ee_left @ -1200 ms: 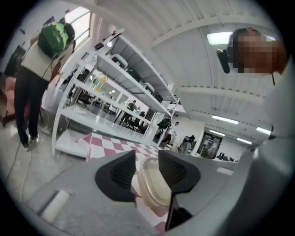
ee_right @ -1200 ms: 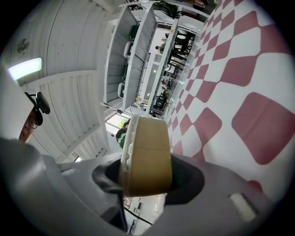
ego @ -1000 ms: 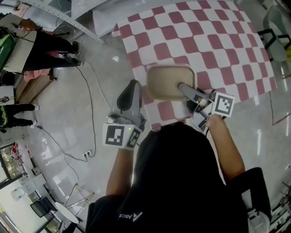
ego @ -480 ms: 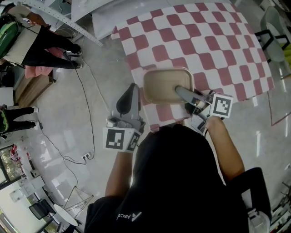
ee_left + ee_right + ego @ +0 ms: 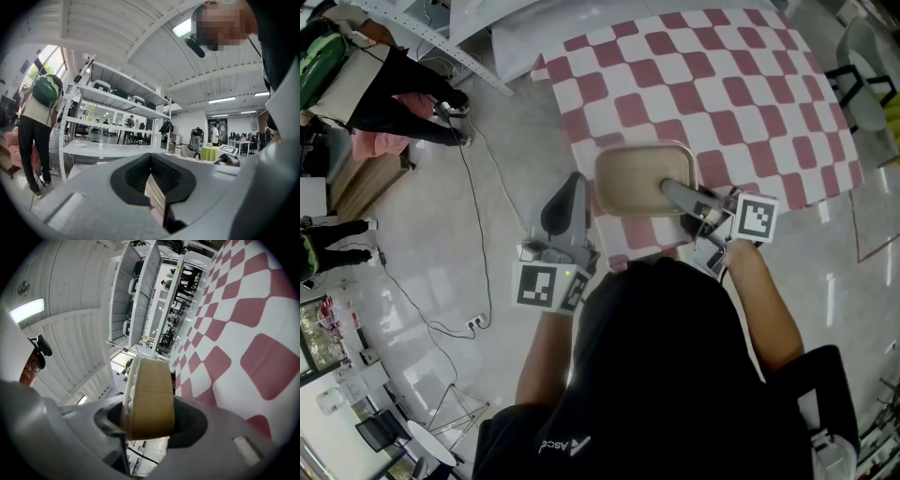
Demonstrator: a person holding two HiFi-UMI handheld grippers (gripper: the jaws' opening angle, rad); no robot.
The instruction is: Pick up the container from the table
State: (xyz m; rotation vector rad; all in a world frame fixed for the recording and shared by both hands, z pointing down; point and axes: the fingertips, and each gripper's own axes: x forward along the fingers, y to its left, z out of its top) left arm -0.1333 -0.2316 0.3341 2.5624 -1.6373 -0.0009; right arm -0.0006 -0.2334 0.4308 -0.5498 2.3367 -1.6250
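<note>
The right gripper [image 5: 668, 187] clamps the tan lidded container [image 5: 630, 174] lid-to-base at its near edge; it looks light, thin-walled and crushable, while the left gripper [image 5: 568, 195] is closed and empty.

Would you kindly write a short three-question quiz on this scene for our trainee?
1. Which tongs grip the tan container?
2. True or false: the left tongs are shut.
3. The tablecloth is: A striped, B checked, C plain.
Key: 1 the right tongs; 2 true; 3 B.
</note>
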